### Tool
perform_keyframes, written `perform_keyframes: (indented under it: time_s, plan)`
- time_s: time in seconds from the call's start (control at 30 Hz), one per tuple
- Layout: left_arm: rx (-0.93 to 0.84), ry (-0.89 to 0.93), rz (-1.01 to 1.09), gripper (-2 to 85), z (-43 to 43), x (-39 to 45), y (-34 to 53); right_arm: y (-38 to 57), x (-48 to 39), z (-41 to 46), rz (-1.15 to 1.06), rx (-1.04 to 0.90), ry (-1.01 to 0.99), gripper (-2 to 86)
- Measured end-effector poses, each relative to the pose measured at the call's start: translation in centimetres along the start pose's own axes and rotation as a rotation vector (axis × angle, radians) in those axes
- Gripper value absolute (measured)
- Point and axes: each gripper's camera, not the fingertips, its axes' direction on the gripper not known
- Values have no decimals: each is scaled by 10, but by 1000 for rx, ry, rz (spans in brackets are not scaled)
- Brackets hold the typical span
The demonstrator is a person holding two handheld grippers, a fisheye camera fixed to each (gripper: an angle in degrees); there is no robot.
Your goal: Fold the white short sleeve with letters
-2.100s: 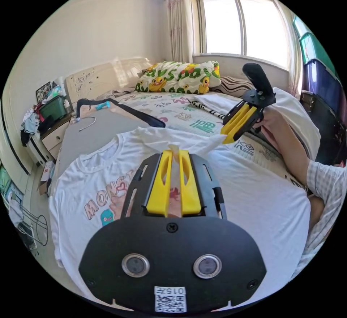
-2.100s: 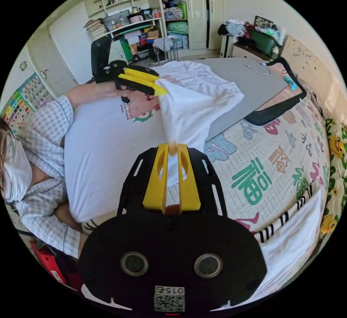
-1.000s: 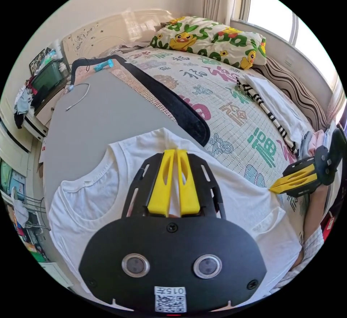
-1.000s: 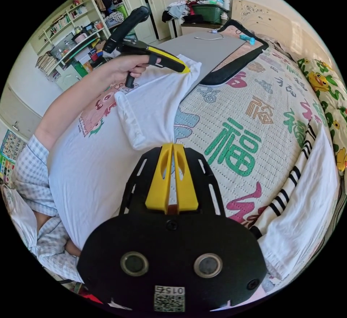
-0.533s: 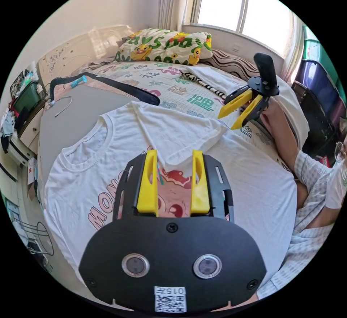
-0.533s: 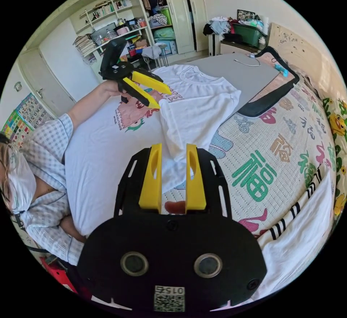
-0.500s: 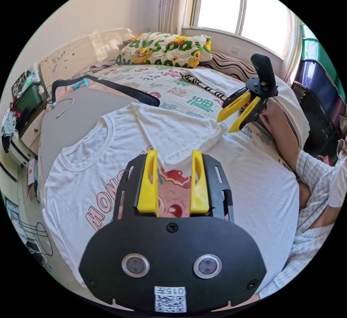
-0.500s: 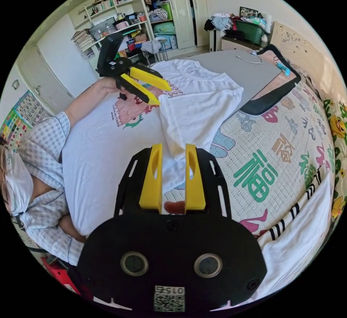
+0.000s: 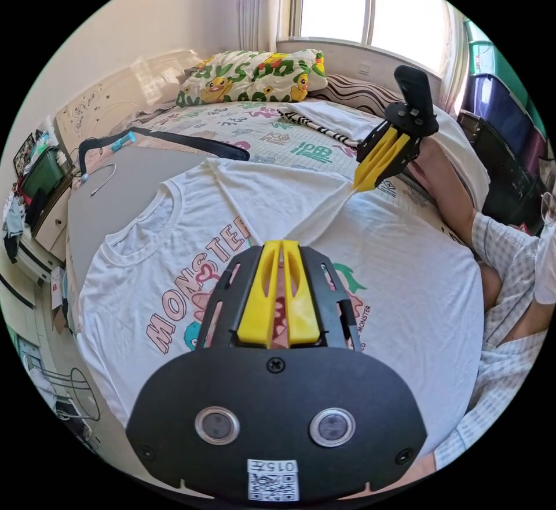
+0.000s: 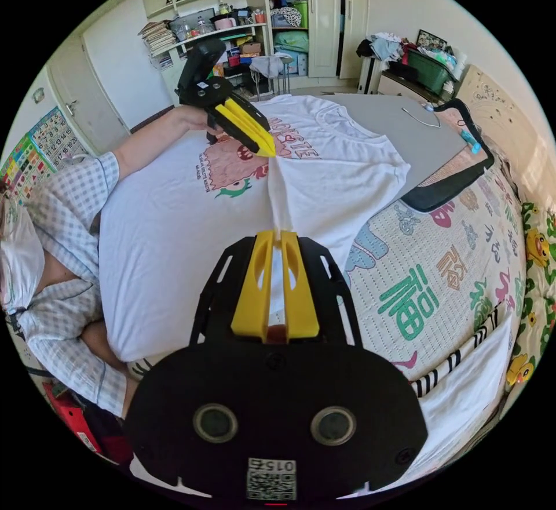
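shirt: white short-sleeve tee (image 9: 405,278), pink lettering and a cartoon print, lies face up and spread flat on the bed; collar end sits on the grey mat (image 9: 116,197), hem end by the person's side of the bed
sleeve: one sleeve (image 10: 341,185) is laid in over the chest, with a raised ridge of cloth running between the two grippers
left gripper: left gripper (image 9: 279,243), jaws drawn nearly together, tips at the inner end of that ridge over the print; looks pinched on the cloth, but the cloth between the jaws is hard to make out
right gripper: right gripper (image 10: 277,236), jaws narrow, nipping a thin fold of the tee at the ridge's outer end, toward the patterned bedspread (image 10: 417,290)
handling (judgement): thin cotton, light, limp, won't hold a crease unaided; sags between grips, so keep it taut; not slippery, not fragile
where to hold (judgement): seams and edges, meaning shoulder seam, sleeve hem, side seam, bottom hem; avoid mid-panel, it bunches
risk (judgement): a single-layer pinch can slip out; the bedspread under the sleeve side may drag the cloth
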Motion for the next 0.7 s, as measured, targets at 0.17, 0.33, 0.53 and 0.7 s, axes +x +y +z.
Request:
perform_keyframes:
  time_s: [0.17,0.33,0.53,0.7]
  plan:
    - [-55,78,14,16,6,-3,12,11,-4,10,-67,-84,3,52]
    - [99,135,-153,44,-10,-26,23,30,45,1,221,63,68,56]
    - [135,58,-399,75,17,-66,-11,41,69,36,270,-20,73,73]
    - [115,38,-519,96,75,-83,-69,28,67,56,255,-26,154,71]
